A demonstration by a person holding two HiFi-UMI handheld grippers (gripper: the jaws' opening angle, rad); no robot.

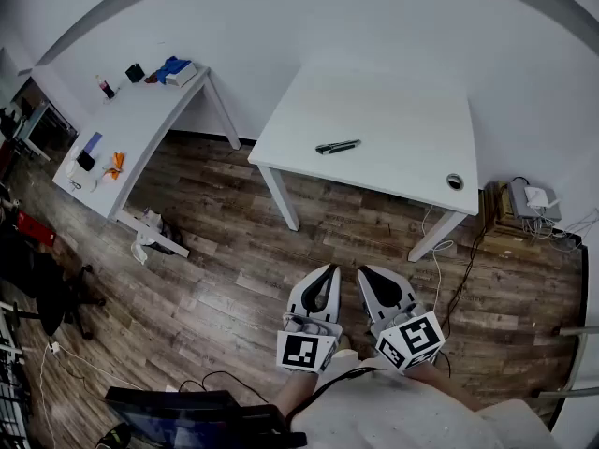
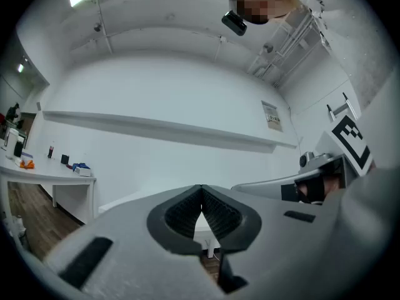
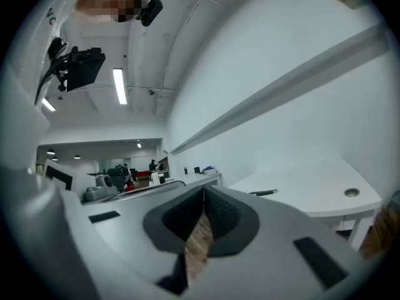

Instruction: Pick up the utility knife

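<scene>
The utility knife (image 1: pixel 338 146), dark with a grey handle, lies on the white table (image 1: pixel 393 162) ahead of me; it also shows small in the right gripper view as the knife (image 3: pixel 262 193). Both grippers hang side by side over the wood floor, well short of the table. My left gripper (image 1: pixel 324 277) is shut with nothing in it, its tips meeting at the left gripper (image 2: pixel 200 189). My right gripper (image 1: pixel 373 280) is shut and empty too, seen as the right gripper (image 3: pixel 204 192).
A second white table (image 1: pixel 131 134) at the left carries small items: a blue box (image 1: pixel 173 69), an orange tool (image 1: pixel 114 165), a bottle (image 1: pixel 105 88). The near table has a cable hole (image 1: pixel 455 181). Power adapters and cables (image 1: pixel 533 209) lie on the floor at the right.
</scene>
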